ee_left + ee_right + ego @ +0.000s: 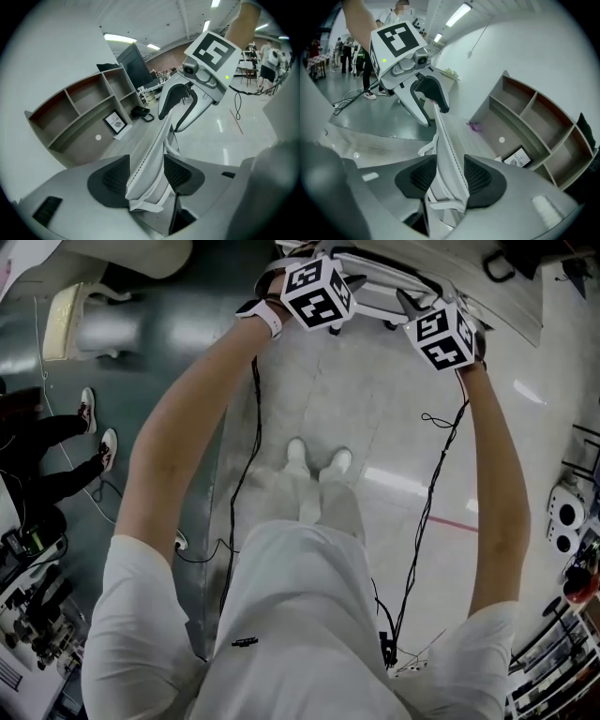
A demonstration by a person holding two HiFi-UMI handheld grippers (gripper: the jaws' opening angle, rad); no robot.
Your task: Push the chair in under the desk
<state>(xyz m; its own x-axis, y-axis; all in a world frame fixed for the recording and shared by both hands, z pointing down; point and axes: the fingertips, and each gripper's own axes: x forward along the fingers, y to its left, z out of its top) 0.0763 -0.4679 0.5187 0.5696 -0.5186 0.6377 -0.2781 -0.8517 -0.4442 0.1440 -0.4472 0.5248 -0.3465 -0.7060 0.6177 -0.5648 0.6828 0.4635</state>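
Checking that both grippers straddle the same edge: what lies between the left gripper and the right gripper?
Only the chair backrest, its top edge running bare from the left gripper to the right gripper, as the left gripper view shows.

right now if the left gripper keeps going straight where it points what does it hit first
Likely the top edge of the white chair backrest, which sits between the left gripper's open fingers; the grey desk top lies farther on.
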